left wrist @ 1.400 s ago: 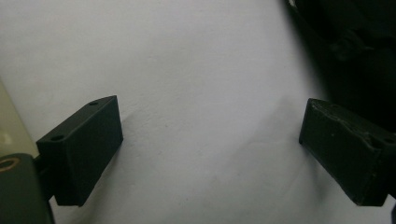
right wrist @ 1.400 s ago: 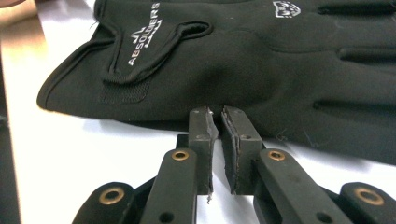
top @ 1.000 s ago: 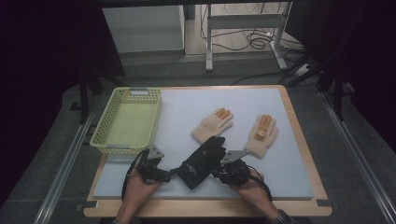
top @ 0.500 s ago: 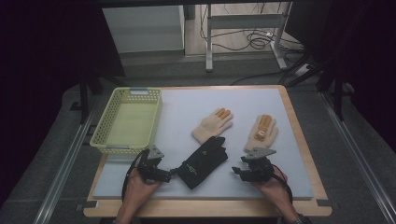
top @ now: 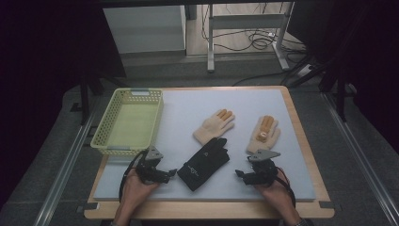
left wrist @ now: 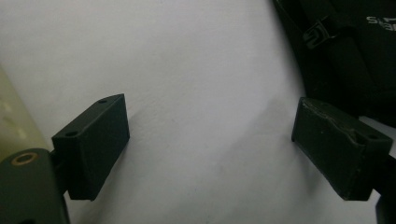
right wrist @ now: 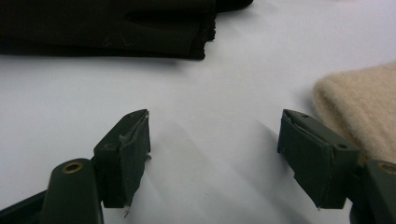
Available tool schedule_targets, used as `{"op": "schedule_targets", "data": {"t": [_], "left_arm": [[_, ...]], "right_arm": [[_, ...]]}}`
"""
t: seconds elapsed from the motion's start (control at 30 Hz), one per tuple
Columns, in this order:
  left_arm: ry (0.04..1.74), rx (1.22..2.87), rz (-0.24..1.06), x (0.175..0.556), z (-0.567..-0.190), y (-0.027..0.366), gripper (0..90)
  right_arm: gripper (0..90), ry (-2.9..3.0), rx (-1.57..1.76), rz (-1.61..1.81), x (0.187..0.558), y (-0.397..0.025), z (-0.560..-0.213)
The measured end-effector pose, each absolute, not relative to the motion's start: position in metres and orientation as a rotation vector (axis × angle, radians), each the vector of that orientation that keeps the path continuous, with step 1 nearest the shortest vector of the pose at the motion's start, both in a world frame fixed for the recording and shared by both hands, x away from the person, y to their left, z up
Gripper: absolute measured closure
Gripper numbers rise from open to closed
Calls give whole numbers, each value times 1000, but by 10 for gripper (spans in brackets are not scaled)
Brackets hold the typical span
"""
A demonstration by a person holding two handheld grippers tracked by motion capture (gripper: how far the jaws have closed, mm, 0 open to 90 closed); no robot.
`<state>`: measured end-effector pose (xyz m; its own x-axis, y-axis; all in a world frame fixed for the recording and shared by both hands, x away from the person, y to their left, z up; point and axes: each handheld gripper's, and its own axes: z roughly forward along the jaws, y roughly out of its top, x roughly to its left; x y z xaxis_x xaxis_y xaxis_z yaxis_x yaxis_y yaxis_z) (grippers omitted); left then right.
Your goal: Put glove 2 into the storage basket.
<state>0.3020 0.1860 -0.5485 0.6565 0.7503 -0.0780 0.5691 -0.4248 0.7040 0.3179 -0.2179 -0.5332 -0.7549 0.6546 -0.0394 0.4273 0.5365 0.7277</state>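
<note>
Now, step: between grabs, both my grippers empty on the mat.
Left gripper (top: 165, 173): jaws wide, just beside black glove (top: 204, 163) cuff.
Right gripper (top: 242, 175): jaws wide, near tan glove (top: 263, 134) cuff.
Next: probably pinch a glove, carry to basket.
Far tan glove (top: 215, 125): mid-mat.
Yellow basket (top: 104, 139): far left, nothing inside.

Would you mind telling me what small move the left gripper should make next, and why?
Probably ease the left gripper toward the black glove and close on its near edge. Its jaws stand open over bare mat with nothing between them, the glove lies just beside it, and the yellow basket sits close on that side.
</note>
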Motion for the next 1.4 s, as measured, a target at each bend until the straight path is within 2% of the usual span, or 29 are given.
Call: {"op": "schedule_targets", "data": {"t": [0.17, 0.4, 0.7, 0.87, 1.07, 1.23, 1.4], "left_arm": [[1055, 2151, 303, 300, -542, 192, 84], [996, 2129, 270, 291, -521, 187, 22], [884, 2167, 267, 283, -499, 141, 0], [839, 2235, 269, 288, -504, 100, 0], [858, 2274, 315, 295, -515, 76, 0], [888, 2300, 321, 302, -527, 73, 0], [900, 2271, 241, 308, -533, 80, 0]], "right_arm": [[252, 2469, 899, 1047, 318, -218, -533], [250, 2469, 898, 1046, 318, -218, -533], [248, 2468, 898, 1045, 318, -218, -533], [247, 2468, 897, 1044, 318, -218, -533], [247, 2468, 897, 1043, 318, -218, -533], [246, 2468, 897, 1044, 318, -218, -533], [246, 2468, 897, 1045, 318, -218, -533]]}}
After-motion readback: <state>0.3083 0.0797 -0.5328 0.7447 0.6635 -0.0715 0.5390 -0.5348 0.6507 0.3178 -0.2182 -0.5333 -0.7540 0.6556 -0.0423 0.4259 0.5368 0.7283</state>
